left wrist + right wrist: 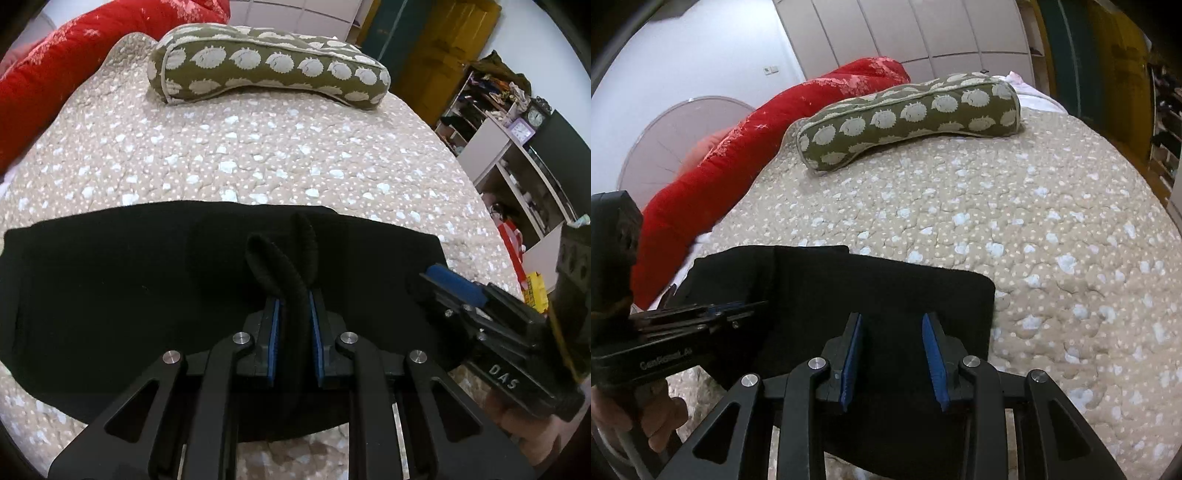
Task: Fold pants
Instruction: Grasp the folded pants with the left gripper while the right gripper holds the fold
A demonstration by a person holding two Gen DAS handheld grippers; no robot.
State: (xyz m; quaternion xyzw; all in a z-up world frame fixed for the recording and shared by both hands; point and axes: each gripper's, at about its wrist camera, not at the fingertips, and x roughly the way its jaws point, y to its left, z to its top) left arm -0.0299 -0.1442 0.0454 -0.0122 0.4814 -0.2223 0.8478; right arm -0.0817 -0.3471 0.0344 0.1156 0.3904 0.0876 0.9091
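My left tongs (293, 325) clamped on pants (129, 288) drawstring loop, lower centre; right tongs (894, 354) apart above cloth. Pants look folded compact on bed (258, 155); final tidy left.

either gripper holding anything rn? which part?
Left gripper is shut on a ribbed edge of the black pants, pinched up into a ridge. Right gripper is open over the pants, holding nothing.

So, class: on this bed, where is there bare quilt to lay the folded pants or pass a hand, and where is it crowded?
Free: the wide band of quilt between the black pants and the hedgehog-print bolster, and the stretch to the pants' right. Crowded: the near edge, where the left hand-held gripper pinches a pants fold and the open right hand-held gripper hovers; the red duvet lines the left side.
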